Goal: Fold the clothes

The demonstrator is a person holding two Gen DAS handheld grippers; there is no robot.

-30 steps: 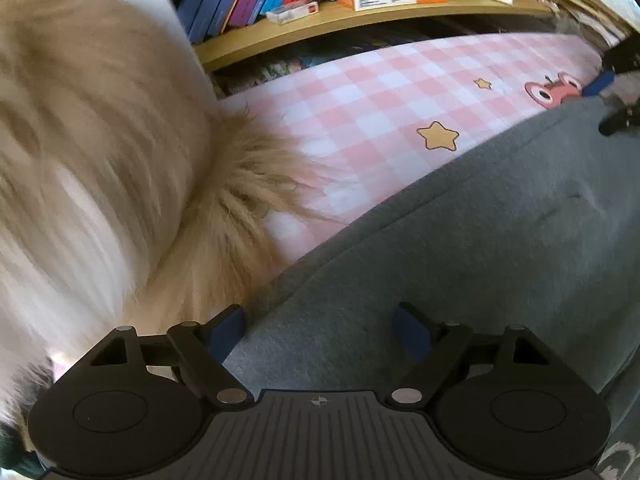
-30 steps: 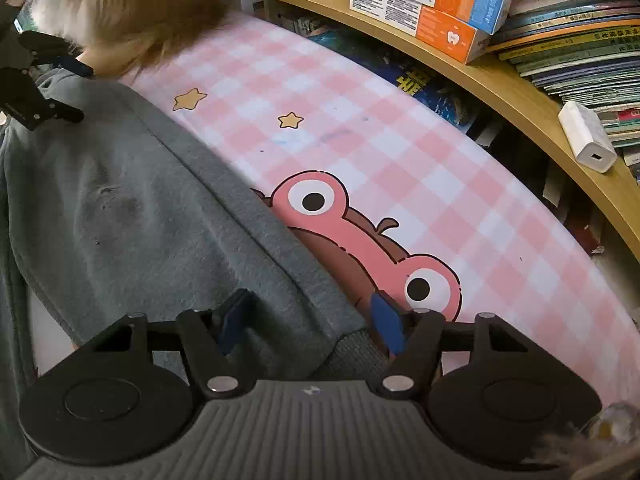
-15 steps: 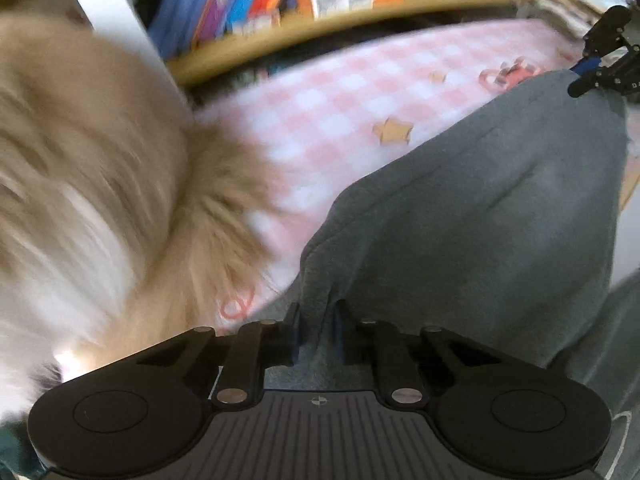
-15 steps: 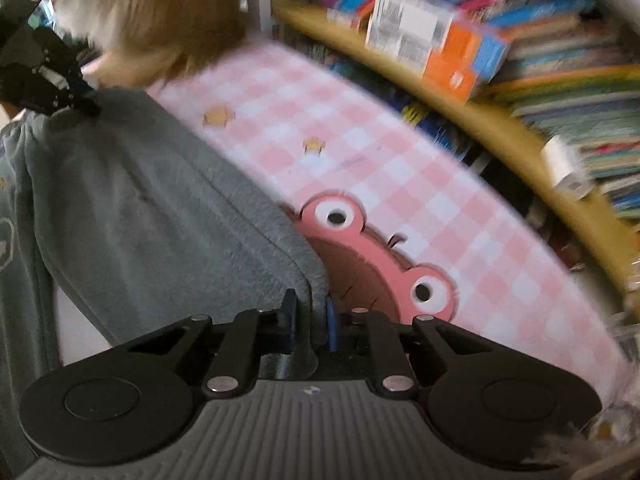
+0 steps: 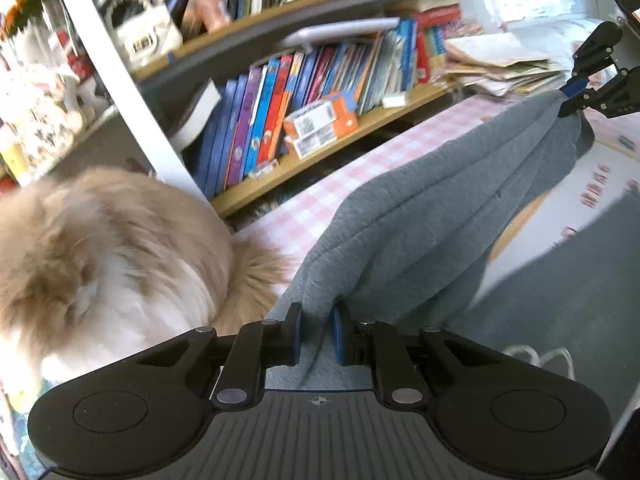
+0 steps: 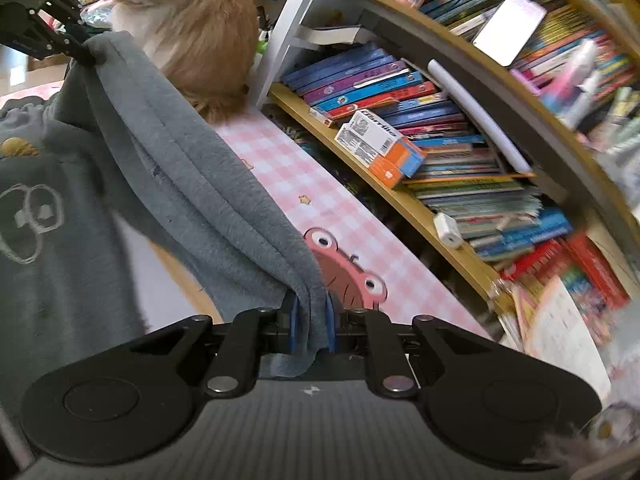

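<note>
Indoors, pink checked tablecloth (image 6: pixel 280 168) beside crowded bookshelves (image 6: pixel 440 128), both jaws clenched on grey garment (image 5: pixel 420 208).

A fluffy cat (image 5: pixel 108 264) sits on the pink checked surface (image 6: pixel 320 200), against the bookshelf (image 6: pixel 400 196). Beyond the cat, along the bookshelf, the checked strip lies bare.

Each gripper, the left gripper (image 5: pixel 317 332) and the right gripper (image 6: pixel 311 327), has a black ribbed body, round side discs, silver pivot screws and blue-padded black fingers (image 5: pixel 293 330).
</note>
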